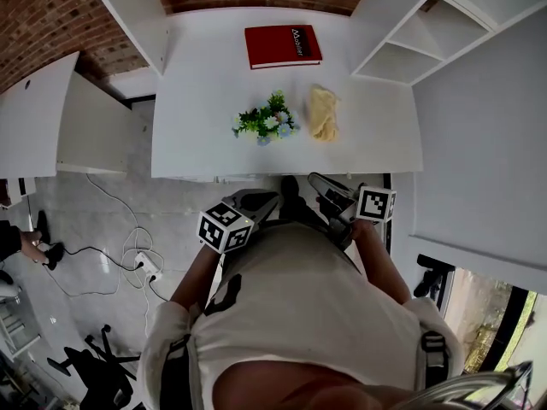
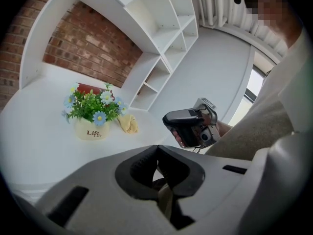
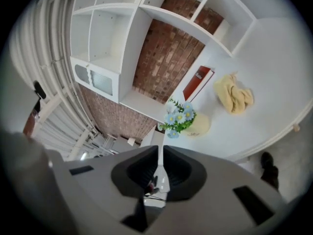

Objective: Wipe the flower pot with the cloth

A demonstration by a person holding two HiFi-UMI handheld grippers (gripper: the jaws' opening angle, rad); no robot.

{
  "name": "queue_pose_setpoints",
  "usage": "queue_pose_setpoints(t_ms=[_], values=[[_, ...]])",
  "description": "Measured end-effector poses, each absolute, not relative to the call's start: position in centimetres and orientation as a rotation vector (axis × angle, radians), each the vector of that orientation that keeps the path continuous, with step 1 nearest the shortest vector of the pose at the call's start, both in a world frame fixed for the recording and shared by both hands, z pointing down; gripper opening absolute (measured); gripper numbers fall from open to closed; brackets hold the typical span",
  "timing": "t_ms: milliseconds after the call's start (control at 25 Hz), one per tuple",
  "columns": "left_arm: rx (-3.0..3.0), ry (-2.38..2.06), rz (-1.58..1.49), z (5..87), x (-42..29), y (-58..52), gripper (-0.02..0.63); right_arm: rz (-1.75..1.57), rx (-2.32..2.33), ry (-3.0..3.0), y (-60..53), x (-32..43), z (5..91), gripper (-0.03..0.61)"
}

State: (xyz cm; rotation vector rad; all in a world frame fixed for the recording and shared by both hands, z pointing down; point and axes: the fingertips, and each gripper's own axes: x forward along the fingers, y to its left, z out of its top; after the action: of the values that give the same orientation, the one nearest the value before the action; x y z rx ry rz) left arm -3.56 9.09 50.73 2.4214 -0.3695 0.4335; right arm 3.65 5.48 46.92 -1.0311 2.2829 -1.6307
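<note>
A cream flower pot (image 1: 265, 126) with green leaves and blue and white flowers stands near the front of the white table (image 1: 205, 75). The yellow cloth (image 1: 323, 114) lies crumpled just right of it. In the left gripper view the pot (image 2: 91, 130) reads "Life", with the cloth (image 2: 128, 123) beside it. Both also show in the right gripper view: the pot (image 3: 198, 124) and the cloth (image 3: 234, 94). My left gripper (image 1: 273, 196) and right gripper (image 1: 318, 180) hang close to my body, short of the table's front edge. Both are shut with nothing in them. The right gripper (image 2: 168, 120) also shows in the left gripper view.
A red book (image 1: 282, 46) lies at the back of the table. White shelves (image 1: 410, 41) stand at the right, a white cabinet (image 1: 94, 118) at the left. Cables and a power strip (image 1: 145, 267) lie on the floor at the left, near a chair base (image 1: 94, 366).
</note>
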Motion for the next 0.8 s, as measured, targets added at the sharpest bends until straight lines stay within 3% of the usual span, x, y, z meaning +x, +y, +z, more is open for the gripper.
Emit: queue_pose_setpoints(t_ms=[360, 800], values=[[2.418, -0.456, 0.493, 51.1, -1.5, 5.1, 0.021, -1.39, -1.52, 2.6, -3.3, 13.7, 48.9, 0.278], [2.349, -0.566, 0.54, 51.9, 0.8, 1.5, 0.021, -1.362, -1.504, 2.865, -8.5, 17.6, 51.6, 0.348]])
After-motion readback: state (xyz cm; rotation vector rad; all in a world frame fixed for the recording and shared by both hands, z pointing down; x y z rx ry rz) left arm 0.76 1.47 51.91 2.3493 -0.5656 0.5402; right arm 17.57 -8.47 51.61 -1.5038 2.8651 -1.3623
